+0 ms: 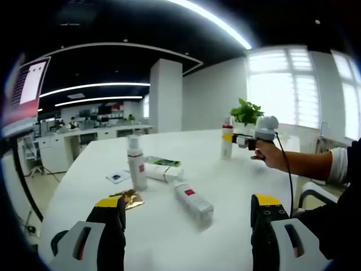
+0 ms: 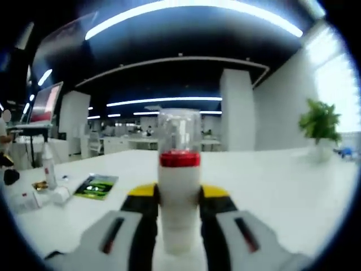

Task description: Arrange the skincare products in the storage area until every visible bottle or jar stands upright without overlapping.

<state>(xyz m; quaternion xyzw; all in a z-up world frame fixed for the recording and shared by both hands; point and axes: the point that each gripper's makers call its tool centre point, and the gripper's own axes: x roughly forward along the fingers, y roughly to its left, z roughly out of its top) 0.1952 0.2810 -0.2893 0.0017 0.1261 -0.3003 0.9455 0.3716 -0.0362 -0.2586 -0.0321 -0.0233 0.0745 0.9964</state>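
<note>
Far across the white desk (image 1: 169, 226), right gripper (image 1: 240, 139) held out level by a hand (image 1: 269, 153), fingers clamped on an upright white pump bottle (image 2: 179, 186) (red collar, clear cap). Left gripper (image 1: 189, 217) low over the desk, fingers spread apart, holding nothing. Nearby, one cylindrical bottle (image 1: 136, 164) standing, one white tube (image 1: 193, 201) lying flat.

I note an open office with a dark ceiling and long curved light strips (image 1: 211, 20). A large white table (image 1: 192, 152) occupies the foreground. Bright windows with blinds (image 1: 279, 84) line one wall. A white square column (image 1: 165, 96) stands behind, beside white counters (image 1: 84, 138). A potted plant (image 2: 320, 121) sits near the windows.
</note>
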